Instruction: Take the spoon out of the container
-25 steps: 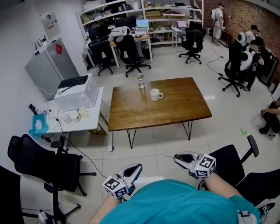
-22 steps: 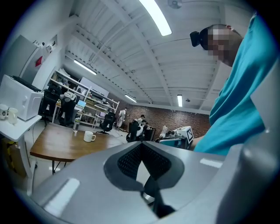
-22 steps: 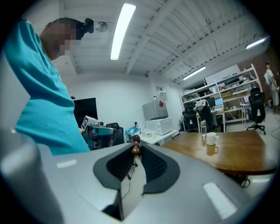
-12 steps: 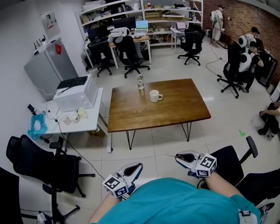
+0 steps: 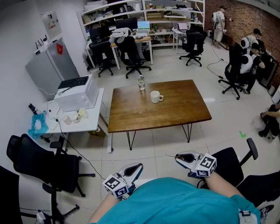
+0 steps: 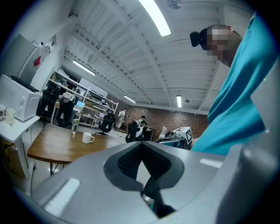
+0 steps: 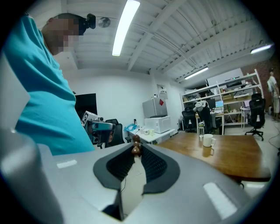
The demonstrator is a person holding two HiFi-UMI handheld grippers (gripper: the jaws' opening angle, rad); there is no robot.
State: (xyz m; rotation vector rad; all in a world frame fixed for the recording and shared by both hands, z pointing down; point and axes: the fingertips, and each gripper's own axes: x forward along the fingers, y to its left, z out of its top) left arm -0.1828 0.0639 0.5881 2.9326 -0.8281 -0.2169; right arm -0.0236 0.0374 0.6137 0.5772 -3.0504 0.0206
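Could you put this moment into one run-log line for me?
left gripper: shut, empty | right gripper: shut on small brown piece | mug: on table, untouched

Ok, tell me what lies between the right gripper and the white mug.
Head view: from the right gripper, bare floor tiles, then the wooden table's bare top up to the white mug.

A brown wooden counter [image 5: 175, 109] on thin black legs fills mid frame, with a clear bottle [image 5: 141, 82] upright near its far edge. Left of it, a smaller white counter [image 5: 85, 122] carries a white boxy appliance [image 5: 76, 95] and small cups [image 5: 74, 116]. A black office chair [image 5: 37, 164] stands at lower left. Shelves [image 5: 144, 11] and a brick wall [image 5: 245, 19] line the top.
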